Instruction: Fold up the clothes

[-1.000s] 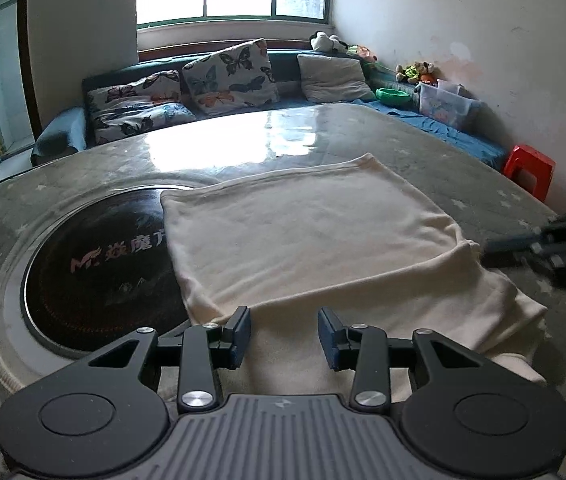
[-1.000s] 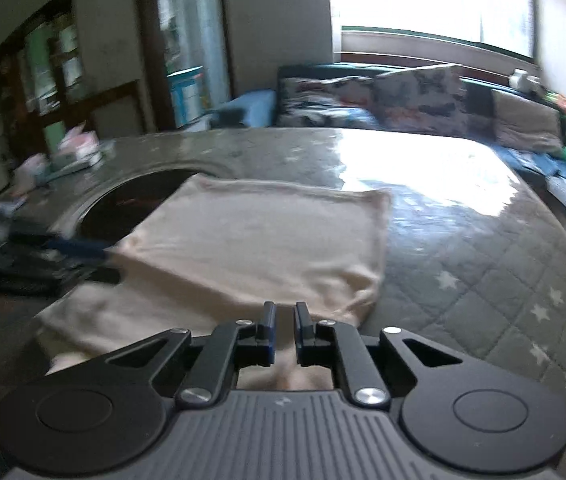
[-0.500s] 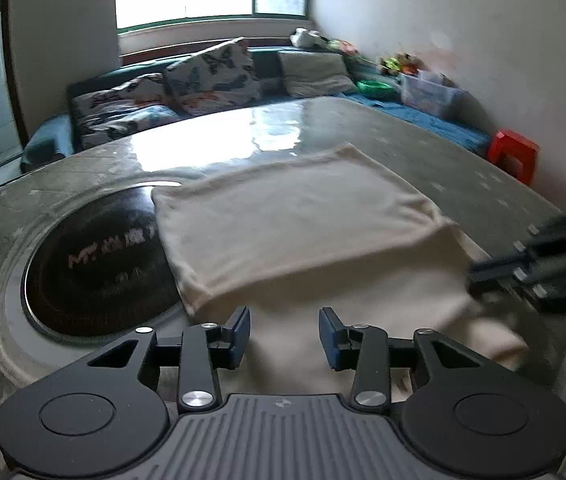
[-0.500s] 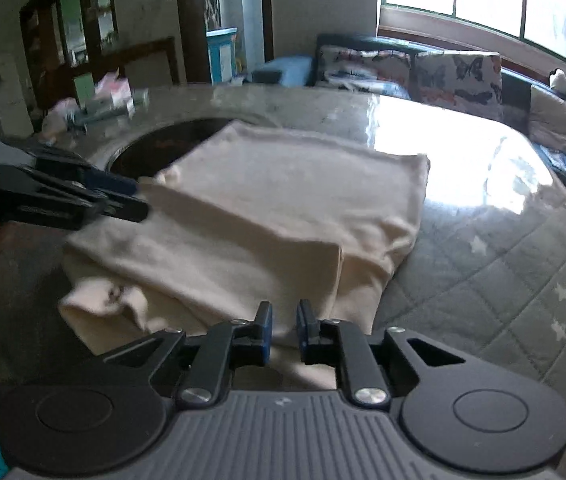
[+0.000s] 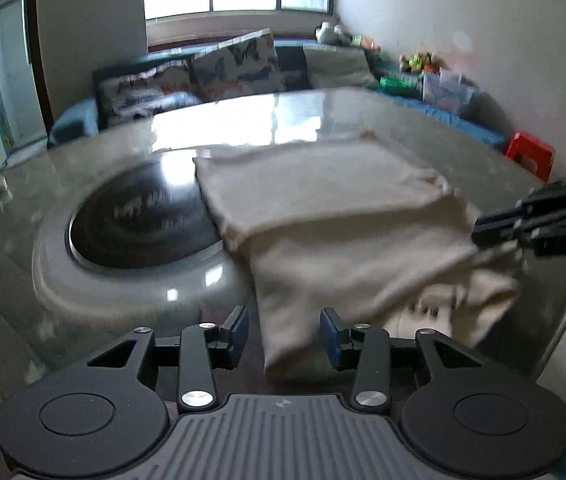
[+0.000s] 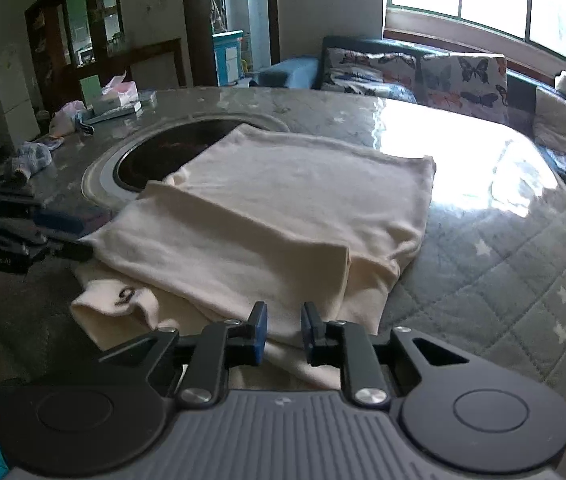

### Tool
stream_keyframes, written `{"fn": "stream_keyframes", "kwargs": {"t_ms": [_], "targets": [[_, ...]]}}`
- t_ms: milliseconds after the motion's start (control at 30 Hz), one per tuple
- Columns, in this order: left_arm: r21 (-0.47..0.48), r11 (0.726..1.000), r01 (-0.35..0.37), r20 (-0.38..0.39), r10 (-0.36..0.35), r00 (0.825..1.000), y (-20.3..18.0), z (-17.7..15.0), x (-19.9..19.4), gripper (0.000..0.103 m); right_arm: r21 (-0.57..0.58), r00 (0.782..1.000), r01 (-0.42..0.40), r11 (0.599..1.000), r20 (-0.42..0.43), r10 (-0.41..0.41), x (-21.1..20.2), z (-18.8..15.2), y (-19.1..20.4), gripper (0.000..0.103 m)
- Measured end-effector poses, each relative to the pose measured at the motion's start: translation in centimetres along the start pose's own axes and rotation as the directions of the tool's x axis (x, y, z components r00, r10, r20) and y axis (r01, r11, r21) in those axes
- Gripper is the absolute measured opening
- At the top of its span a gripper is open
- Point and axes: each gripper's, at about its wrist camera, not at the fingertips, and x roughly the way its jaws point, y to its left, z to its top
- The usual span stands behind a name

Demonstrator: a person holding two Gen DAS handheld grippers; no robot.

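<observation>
Garment: cream knit top lies partly folded on the round table, its far portion flat, its near portion doubled over in a thicker layer.
Far edge: straight and flat, running to a square corner near the bright window glare on the tabletop.
Left edge: overlaps the rim of the dark round inset cooktop sunk in the table's middle.
Near edge: rumpled; a cuff or hem with a small dark mark sticks out by the table's rim, and a loose flap hangs toward the left gripper in its own view.
Left gripper: jaws spread wide, nothing between the pads; the hanging flap of cloth sits in the gap's line of sight, but whether it touches cannot be told.
Right gripper: jaws parted with a clear gap, low at the near fold, holding nothing.
Gripper positions: each one shows at the side of the other's view, at opposite sides of the garment's near end.
Open room: quilted star-patterned table cover right of the garment is bare up to the rim; the far tabletop is bare too.
Clutter: tissue box and small cloths sit on the table's far left, well apart from the garment.
Surroundings: sofa with butterfly cushions beyond the table; red stool by the wall.
</observation>
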Motion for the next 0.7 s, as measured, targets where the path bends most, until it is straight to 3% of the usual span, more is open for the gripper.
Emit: {"fn": "stream_keyframes", "kwargs": {"t_ms": [167,333,433,567,700], "targets": [[-0.006,1.0,0.012,0.054,-0.012,0.998,-0.4,2.5,1.6,0.043,0.022,0.999,0.01,1.0,0.049,-0.011,0.7,1.4,-0.5,0.018],[-0.009,1.0,-0.005,0.021,0.005,1.0,-0.3,3.9,5.2,0.043,0.042,0.996,0.027,0.999,0.086,-0.031,1.8,2.7,-1.0,0.018],[0.001,1.0,-0.011,0.006,0.011,1.0,-0.2,3.5,6.3,0.042,0.066,0.997,0.044,0.997,0.054,-0.047,3.2,2.6,-1.8,0.018],[0.043,0.999,0.029,0.014,-0.03,0.999,-0.4,3.1,4.4,0.043,0.08,0.999,0.037,0.996,0.031,-0.04,3.2,2.0,-2.5,0.018],[0.116,0.989,0.093,0.029,-0.097,0.995,-1.0,1.9,1.0,0.049,0.017,1.0,0.017,1.0,0.021,-0.017,1.2,1.3,-2.0,0.021]]}}
